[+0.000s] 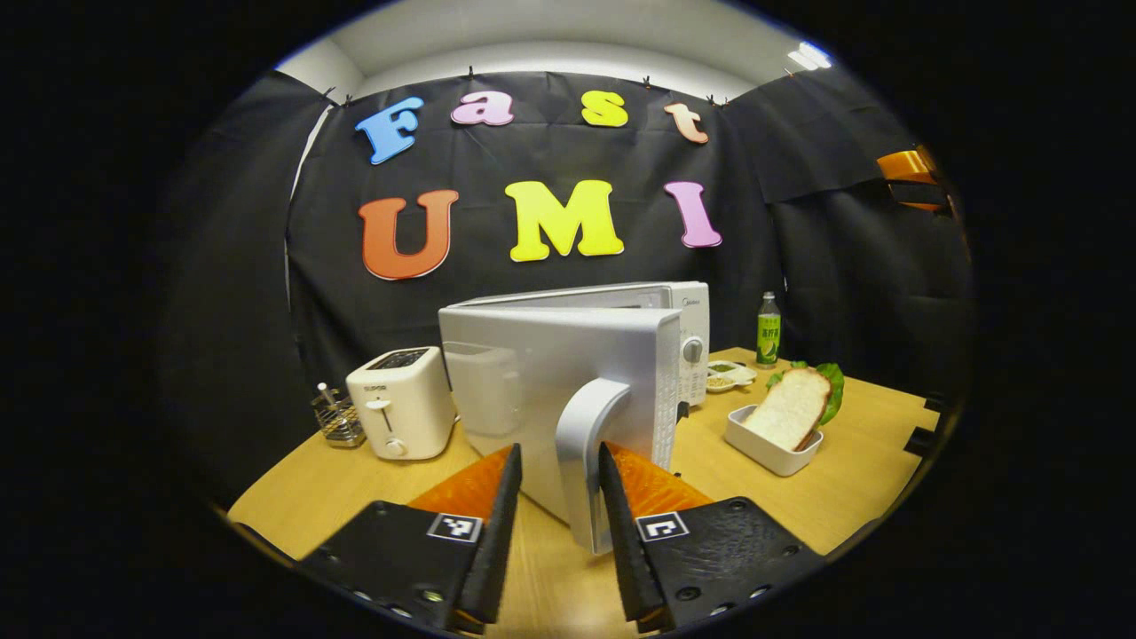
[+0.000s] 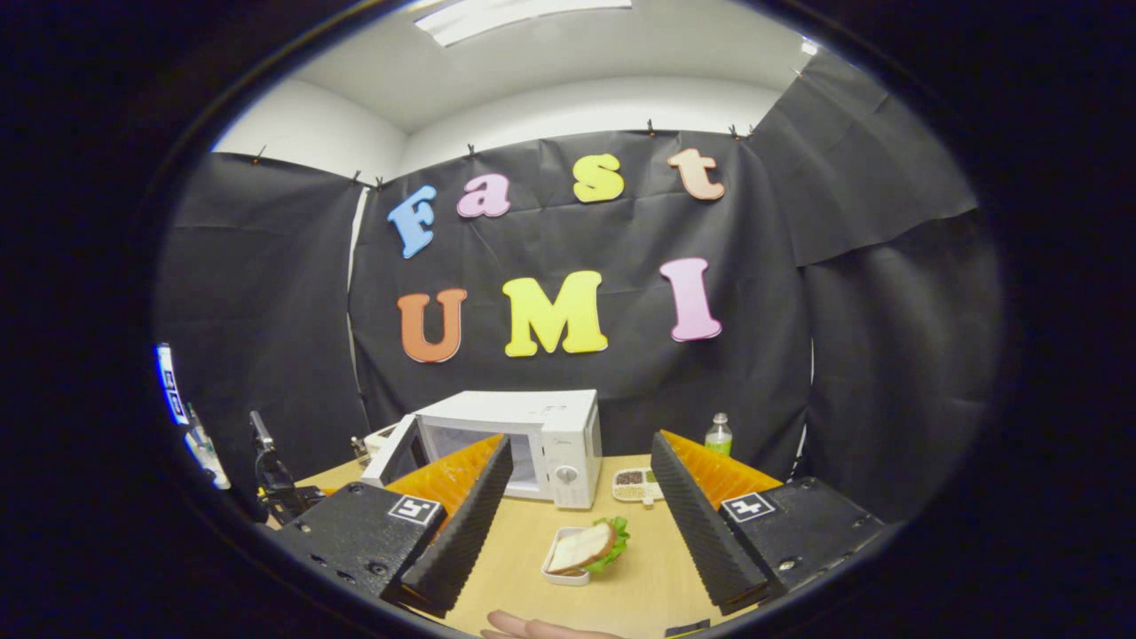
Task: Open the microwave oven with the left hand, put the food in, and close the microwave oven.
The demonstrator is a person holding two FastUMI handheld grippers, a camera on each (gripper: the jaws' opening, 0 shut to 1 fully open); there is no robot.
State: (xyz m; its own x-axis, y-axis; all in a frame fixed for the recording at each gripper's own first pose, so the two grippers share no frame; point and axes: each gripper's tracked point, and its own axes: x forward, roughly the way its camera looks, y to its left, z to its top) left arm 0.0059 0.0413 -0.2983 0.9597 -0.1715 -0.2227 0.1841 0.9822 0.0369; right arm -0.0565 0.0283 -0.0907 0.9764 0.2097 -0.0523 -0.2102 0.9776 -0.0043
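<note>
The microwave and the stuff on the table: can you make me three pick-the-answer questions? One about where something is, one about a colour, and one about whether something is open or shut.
1. Where is the toaster?
A. On top of the microwave
B. On the table beside the microwave's open door
C. Inside the white dish

2. What colour is the microwave?
A. White
B. Red
C. Blue

3. How is the microwave door?
A. Shut tight
C. Taken off and lying flat
B. Swung open

Answers:
1 B: in the left gripper view the toaster stands on the wooden table, just past the door's edge.
2 A: its body is white in both views.
3 B: the door stands out from the oven, with the left gripper jaws either side of the door handle.
</note>
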